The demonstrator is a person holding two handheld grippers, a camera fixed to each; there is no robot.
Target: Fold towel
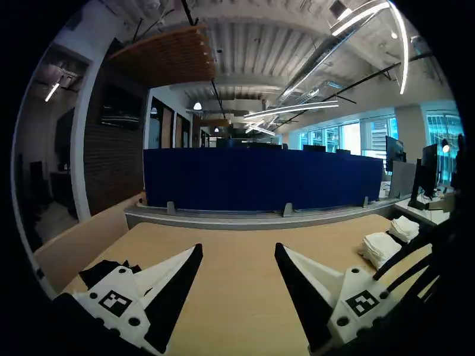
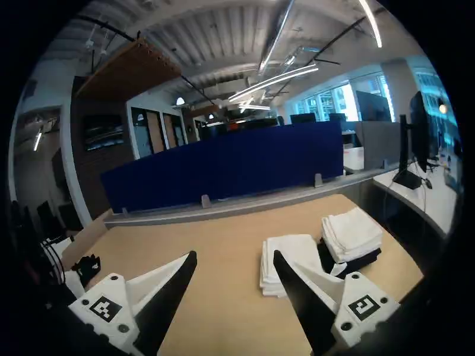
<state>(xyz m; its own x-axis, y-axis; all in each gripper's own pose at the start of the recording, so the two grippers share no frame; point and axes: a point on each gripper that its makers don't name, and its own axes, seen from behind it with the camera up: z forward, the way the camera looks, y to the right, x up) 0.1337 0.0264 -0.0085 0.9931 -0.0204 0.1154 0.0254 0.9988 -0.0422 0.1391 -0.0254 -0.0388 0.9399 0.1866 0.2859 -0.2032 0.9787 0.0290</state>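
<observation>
Two stacks of folded white towels lie on the wooden table. In the right gripper view, the nearer stack (image 2: 288, 261) sits just beyond my right gripper (image 2: 234, 261), and the farther stack (image 2: 351, 234) rests on something dark. My right gripper is open with nothing between its fingers. The same stacks, one (image 1: 380, 248) and the other (image 1: 405, 228), appear at the right in the left gripper view. My left gripper (image 1: 237, 252) is open over bare tabletop, holding nothing.
A blue partition (image 1: 261, 178) runs along the table's (image 1: 249, 285) far edge. A small black object (image 2: 88, 267) lies near the table's left end. Monitors (image 2: 415, 136) stand on a white desk to the right. Dark cables cross the left gripper view's lower right.
</observation>
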